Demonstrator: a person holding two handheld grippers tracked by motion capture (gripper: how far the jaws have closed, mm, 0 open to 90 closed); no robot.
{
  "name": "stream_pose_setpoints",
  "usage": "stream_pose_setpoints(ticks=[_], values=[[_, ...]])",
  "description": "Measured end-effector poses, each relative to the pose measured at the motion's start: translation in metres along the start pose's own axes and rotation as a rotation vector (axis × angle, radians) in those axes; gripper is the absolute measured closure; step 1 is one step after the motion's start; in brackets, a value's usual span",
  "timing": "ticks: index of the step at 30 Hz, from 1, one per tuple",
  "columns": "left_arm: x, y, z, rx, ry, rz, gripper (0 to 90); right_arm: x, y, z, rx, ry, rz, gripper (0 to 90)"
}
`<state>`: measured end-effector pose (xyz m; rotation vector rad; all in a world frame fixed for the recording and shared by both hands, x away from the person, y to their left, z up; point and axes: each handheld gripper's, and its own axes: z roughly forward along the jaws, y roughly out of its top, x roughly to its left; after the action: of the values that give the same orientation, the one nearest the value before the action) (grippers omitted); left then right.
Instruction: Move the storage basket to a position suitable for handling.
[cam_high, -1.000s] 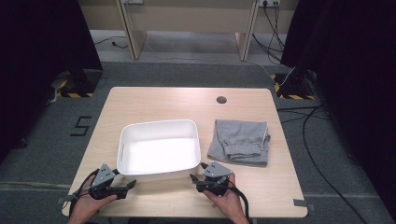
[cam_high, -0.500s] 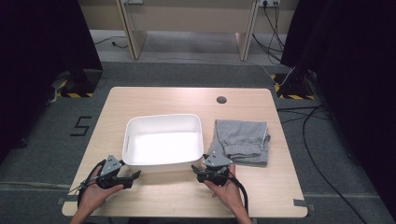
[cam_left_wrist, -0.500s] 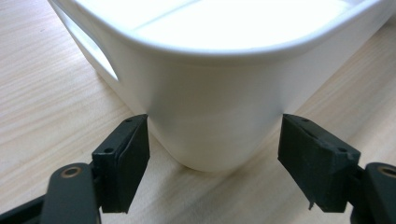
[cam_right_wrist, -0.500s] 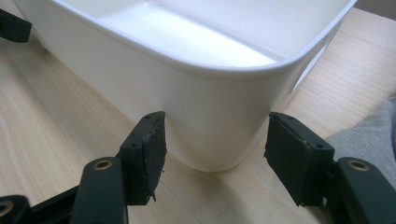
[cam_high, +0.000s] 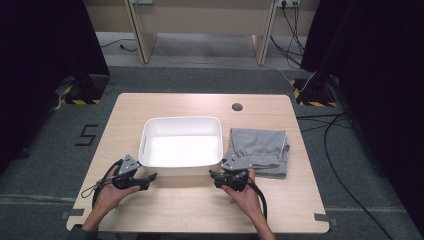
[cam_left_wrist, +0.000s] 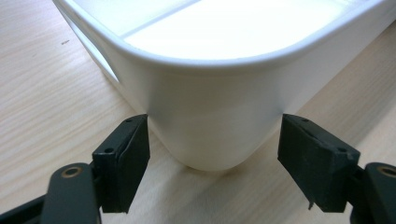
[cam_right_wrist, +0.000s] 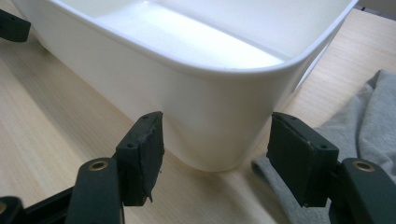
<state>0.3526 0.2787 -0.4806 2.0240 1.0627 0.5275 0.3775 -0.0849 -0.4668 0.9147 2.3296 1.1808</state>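
Observation:
A white plastic tub (cam_high: 180, 119) stands empty at the middle of the table. A folded grey cloth (cam_high: 260, 149) lies right beside it on the right. My left gripper (cam_high: 149, 177) is open at the tub's near left corner, whose rounded wall (cam_left_wrist: 210, 98) sits between the jaws. My right gripper (cam_high: 216, 175) is open at the near right corner (cam_right_wrist: 219, 107), also with the wall between its jaws. Neither pair of jaws is closed on the wall. An edge of the cloth (cam_right_wrist: 371, 126) lies by the right gripper's right jaw.
The wooden table (cam_high: 200, 210) has bare surface in front of the tub and a round cable hole (cam_high: 237, 107) at the back. Cables (cam_high: 325, 130) run over the floor to the right. A handle slot (cam_left_wrist: 106, 65) opens in the tub's left wall.
Both grippers have moved forward against the tub's near corners. The tub has slid away from the person and to the right, squaring up beside the cloth.

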Motion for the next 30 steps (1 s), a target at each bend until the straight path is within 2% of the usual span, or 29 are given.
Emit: stream_pose_setpoints(ticks=[7,10,14,17,20,22,24,26,27,30], values=[[-0.001,0.009,0.010,0.006,-0.003,0.009,25.3,-0.010,-0.002,0.002,0.015,-0.025,0.031,36.6],[0.000,0.012,0.013,0.005,-0.015,0.001,25.1,-0.013,-0.003,0.000,0.011,-0.017,0.052,36.9],[-0.002,0.014,0.016,0.002,-0.017,0.002,25.1,-0.016,-0.004,0.000,0.010,-0.026,0.051,37.0],[-0.001,0.012,0.015,-0.011,-0.025,-0.018,25.8,-0.018,-0.005,-0.003,0.007,-0.024,0.056,39.0],[-0.002,0.008,0.012,-0.023,-0.052,-0.066,25.7,-0.021,-0.005,-0.007,0.003,-0.031,0.060,38.3],[-0.004,0.005,0.009,-0.003,-0.027,-0.078,23.0,-0.025,-0.007,-0.011,0.003,-0.041,0.075,37.5],[-0.007,0.000,0.006,0.018,-0.002,-0.113,21.1,-0.029,-0.009,-0.017,-0.005,-0.049,0.088,36.8],[-0.011,-0.003,0.003,0.046,0.022,-0.112,18.8,-0.034,-0.011,-0.022,-0.005,-0.063,0.105,36.1],[-0.015,-0.005,0.000,0.054,0.021,-0.099,18.6,-0.037,-0.012,-0.025,-0.006,-0.074,0.106,35.7],[-0.027,-0.009,-0.005,0.063,-0.005,-0.100,18.9,-0.047,-0.014,-0.031,0.010,-0.109,0.113,33.8]])
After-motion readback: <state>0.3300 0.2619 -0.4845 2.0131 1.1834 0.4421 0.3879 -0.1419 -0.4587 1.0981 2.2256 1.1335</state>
